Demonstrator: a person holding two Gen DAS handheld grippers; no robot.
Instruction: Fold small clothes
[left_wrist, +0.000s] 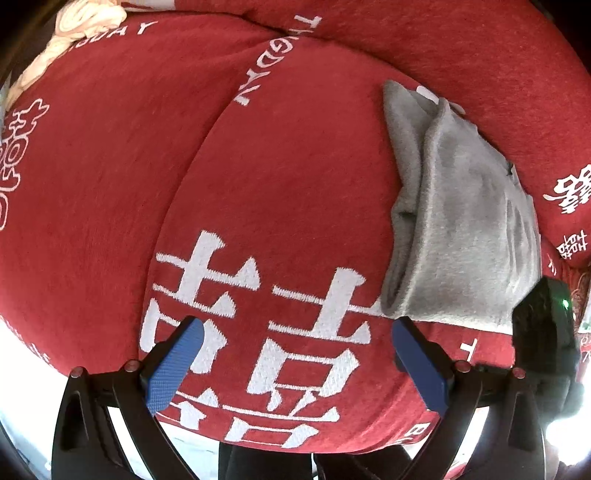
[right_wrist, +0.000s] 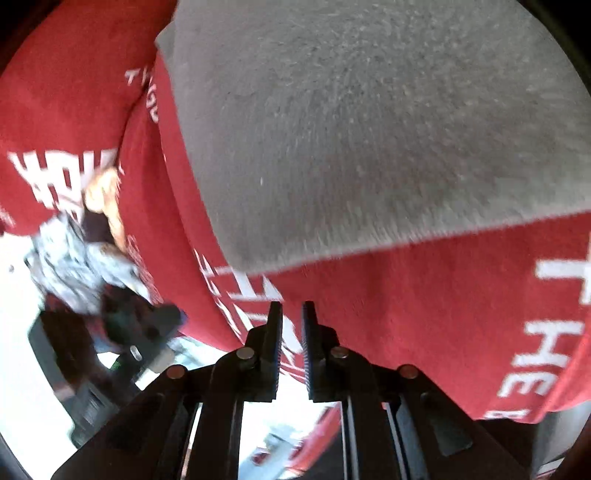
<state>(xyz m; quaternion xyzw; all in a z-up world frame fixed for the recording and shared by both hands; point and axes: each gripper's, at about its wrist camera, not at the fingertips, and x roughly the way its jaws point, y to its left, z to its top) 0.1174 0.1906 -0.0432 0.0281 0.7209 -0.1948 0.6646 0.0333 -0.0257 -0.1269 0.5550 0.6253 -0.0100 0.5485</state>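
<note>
Grey fleece garment (left_wrist: 461, 221), folded, is seen lying on the red blanket with white lettering (left_wrist: 258, 184). Left tongs (left_wrist: 295, 354) are held spread wide above the blanket, nothing between them. Right tongs (right_wrist: 291, 332) are nearly pressed together, a narrow gap left, nothing pinched.

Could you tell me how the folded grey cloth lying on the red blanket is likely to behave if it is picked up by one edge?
The grey cloth looks soft and fleecy, so it would probably droop. Its loosely stacked layers would likely fall open. On the fuzzy red blanket, pushing it would probably bunch it, not slide it.
</note>
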